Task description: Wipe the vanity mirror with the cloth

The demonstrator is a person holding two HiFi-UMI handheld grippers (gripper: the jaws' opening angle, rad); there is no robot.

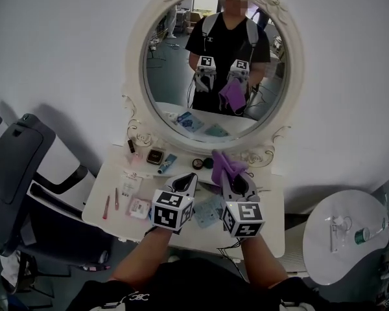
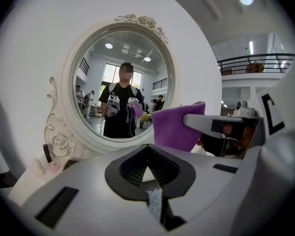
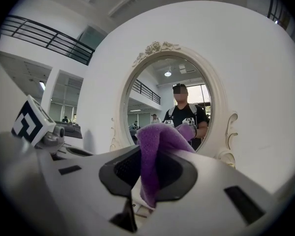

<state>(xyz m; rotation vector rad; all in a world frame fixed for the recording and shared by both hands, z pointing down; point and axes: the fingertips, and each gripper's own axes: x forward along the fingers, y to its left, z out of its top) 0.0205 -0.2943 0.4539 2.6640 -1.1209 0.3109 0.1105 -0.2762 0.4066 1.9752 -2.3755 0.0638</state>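
Observation:
The oval vanity mirror (image 1: 214,63) in its white ornate frame stands on the vanity, straight ahead of both grippers. My right gripper (image 1: 236,181) is shut on a purple cloth (image 1: 223,164) that sticks up out of its jaws, held just below the mirror's lower rim and not touching the glass. In the right gripper view the cloth (image 3: 155,151) bulges between the jaws with the mirror (image 3: 172,107) beyond. My left gripper (image 1: 189,181) hovers beside it with jaws closed and nothing in them. From the left gripper view I see the mirror (image 2: 120,87) and the cloth (image 2: 174,127).
The white vanity table (image 1: 272,220) carries small cosmetics: a compact (image 1: 155,155), a tube (image 1: 167,164) and pink pens (image 1: 107,206). A dark office chair (image 1: 19,167) stands at the left. A round white side table (image 1: 347,235) with a bottle is at the right.

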